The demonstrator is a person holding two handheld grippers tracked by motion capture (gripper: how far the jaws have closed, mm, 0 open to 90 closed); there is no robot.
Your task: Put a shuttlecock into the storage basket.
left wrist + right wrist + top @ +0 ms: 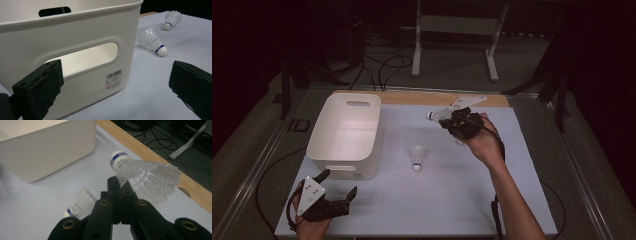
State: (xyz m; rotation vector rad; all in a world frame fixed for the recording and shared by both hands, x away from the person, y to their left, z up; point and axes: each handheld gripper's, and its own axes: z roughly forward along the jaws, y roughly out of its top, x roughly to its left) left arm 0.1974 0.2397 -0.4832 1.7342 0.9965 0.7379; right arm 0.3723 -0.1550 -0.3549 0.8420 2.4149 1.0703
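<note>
- The right gripper [119, 185] was clamped on the feather skirt of a white plastic shuttlecock with a blue-banded cork [140, 173], lifted above the far right of the pale worktop [452, 200]; the blue band's lettering was too small to read.
- Its skirt hid part of the worktop's wooden far edge [160, 162].
- A second white shuttlecock [417, 157] lay mid-worktop, and the gripper body partly cut it off in the right gripper view.
- The left gripper [337, 186] stood wide open and empty at the near left.
- The white plastic handled bin [75, 50] bore a barcode sticker [113, 79] with red marking; its text was illegible.
</note>
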